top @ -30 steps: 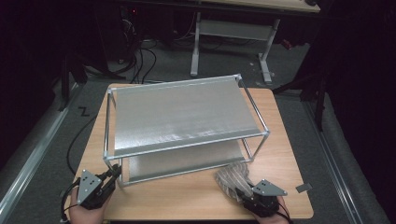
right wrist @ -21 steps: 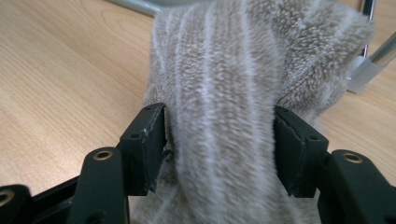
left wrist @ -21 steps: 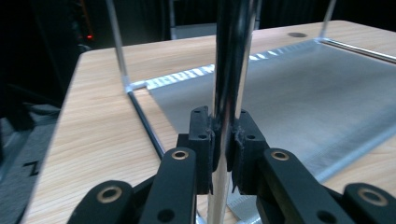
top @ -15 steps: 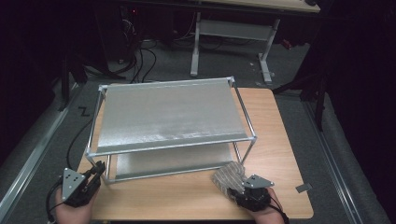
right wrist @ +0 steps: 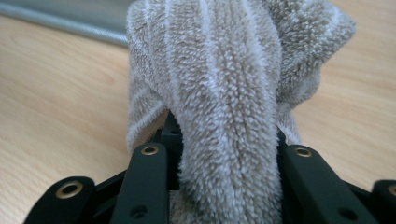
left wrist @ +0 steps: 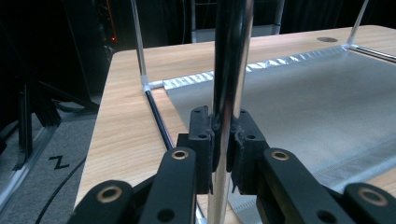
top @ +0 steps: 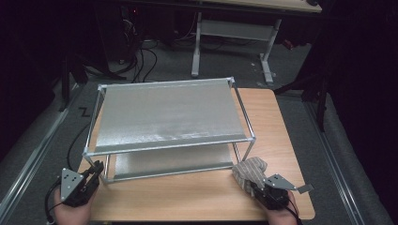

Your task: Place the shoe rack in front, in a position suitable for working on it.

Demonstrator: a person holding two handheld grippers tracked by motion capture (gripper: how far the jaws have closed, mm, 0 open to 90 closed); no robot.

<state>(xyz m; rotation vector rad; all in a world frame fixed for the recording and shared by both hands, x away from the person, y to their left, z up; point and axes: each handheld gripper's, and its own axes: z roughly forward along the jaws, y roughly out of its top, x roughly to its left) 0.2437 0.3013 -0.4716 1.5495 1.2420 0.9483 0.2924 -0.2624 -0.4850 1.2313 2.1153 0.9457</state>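
On the wooden surface (top: 197,197) stands a two-tier metal rack (top: 169,117), its grey shelves reaching away from both grippers and covering most of the tabletop in the high view. That view sets the whole rack between the two hands: the left gripper (top: 96,169) sits at its near left corner and the right gripper (top: 256,187) just off its near right corner. The left gripper view brings up what the high view leaves too small to read: the chrome upright post (left wrist: 227,70) of the rack rises straight between the black jaws, which are clamped tight on it, with the lower shelf spreading away to the right of the gripper (left wrist: 223,149) and bare wood to its left. The right gripper view shows the striped beige towel (right wrist: 224,93) bunched up between its jaws and bulging over them, the pile standing clear against the wood; the jaws have just been closing and press on the cloth from both sides. In the high view the same towel (top: 248,171) lies just ahead of the right gripper, beside the rack's near right leg. No brand, label or lettering can be read on the rack, the towel or the grippers.
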